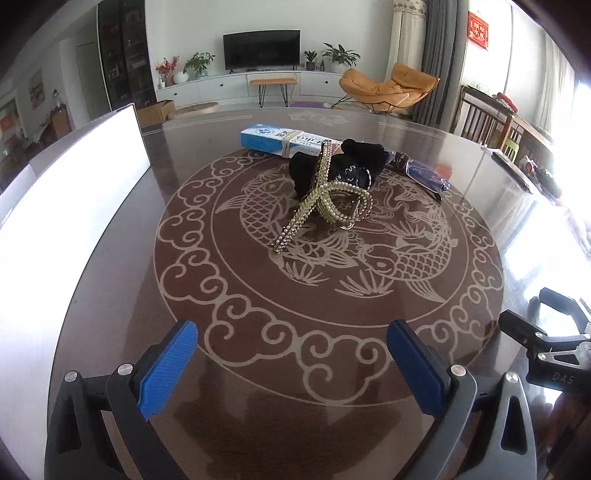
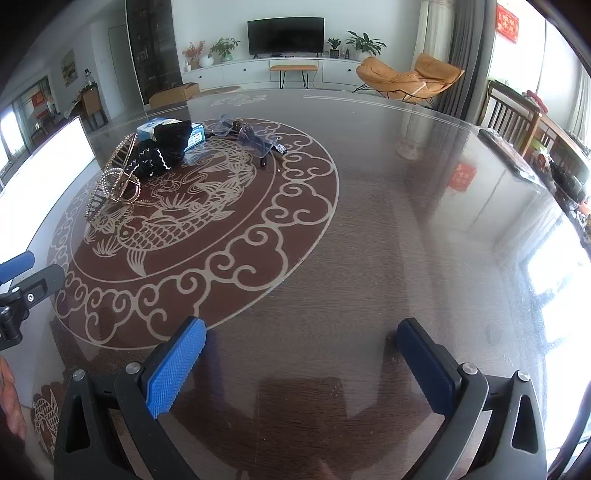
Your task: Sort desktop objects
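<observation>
Hard to make out: the printing on the blue-and-white box (image 1: 275, 142) is too small to read; the far end of the box is hidden behind the black cloth bundle (image 1: 340, 168). The glasses (image 1: 424, 173) are clear-lensed and half lost in glare; the far lens is partly behind the bundle. The white panel (image 1: 70, 192) at the desk's left edge is blown out, with no surface detail. The right rim of both views is washed out by window light.

The desk (image 2: 388, 221) is dark and glossy, with a pale fish-and-cloud medallion. The task's things sit clustered on the medallion's far side: the box farthest back, the bundle in front touching it, and the beaded belt (image 1: 328, 199) draped over the bundle and trailing toward the camera. The glasses lie just right of the bundle.

The left gripper (image 1: 291, 362) has its jaws spread wide, with nothing between them and only bare desk below. The right gripper (image 2: 301, 362) has its jaws spread too and is empty. It is well right of the cluster.

Readable: "DAS" on the right gripper's frame, seen from the left wrist. A red wall hanging (image 1: 478, 29) bears characters that are not legible.
</observation>
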Motion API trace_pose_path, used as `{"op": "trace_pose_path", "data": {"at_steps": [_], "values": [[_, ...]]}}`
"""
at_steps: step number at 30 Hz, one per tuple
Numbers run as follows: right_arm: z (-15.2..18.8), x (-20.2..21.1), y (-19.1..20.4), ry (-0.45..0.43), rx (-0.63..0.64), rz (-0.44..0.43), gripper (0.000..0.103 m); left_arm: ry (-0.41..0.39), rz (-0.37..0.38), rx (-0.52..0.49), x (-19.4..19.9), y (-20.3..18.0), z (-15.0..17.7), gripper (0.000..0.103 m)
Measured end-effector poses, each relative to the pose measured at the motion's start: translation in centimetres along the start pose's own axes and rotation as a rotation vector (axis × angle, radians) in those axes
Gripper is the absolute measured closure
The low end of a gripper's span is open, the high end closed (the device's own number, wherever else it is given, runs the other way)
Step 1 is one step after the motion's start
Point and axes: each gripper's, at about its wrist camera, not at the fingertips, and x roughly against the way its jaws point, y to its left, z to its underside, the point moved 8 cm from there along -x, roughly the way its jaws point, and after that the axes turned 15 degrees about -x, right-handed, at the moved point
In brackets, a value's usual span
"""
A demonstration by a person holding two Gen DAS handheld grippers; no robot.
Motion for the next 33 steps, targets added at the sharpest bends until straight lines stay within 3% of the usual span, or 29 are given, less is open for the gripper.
{"op": "trace_pose_path", "data": {"at_steps": [7,13,33], "values": [[0.0,0.0,0.0,0.0,0.0,0.0,0.0,0.005,0.039,0.115,-0.4,1.7,1.0,0.0],[0.0,0.0,0.0,0.0,0.001,0.0,0.0,0.07,-0.032,0.033,-0.8,0.6,1.2,0.0],[0.0,0.0,-0.1,0.0,0.002,0.0,0.0,0.069,-0.027,0.033,-0.6,0.6,1.2,0.0]]}}
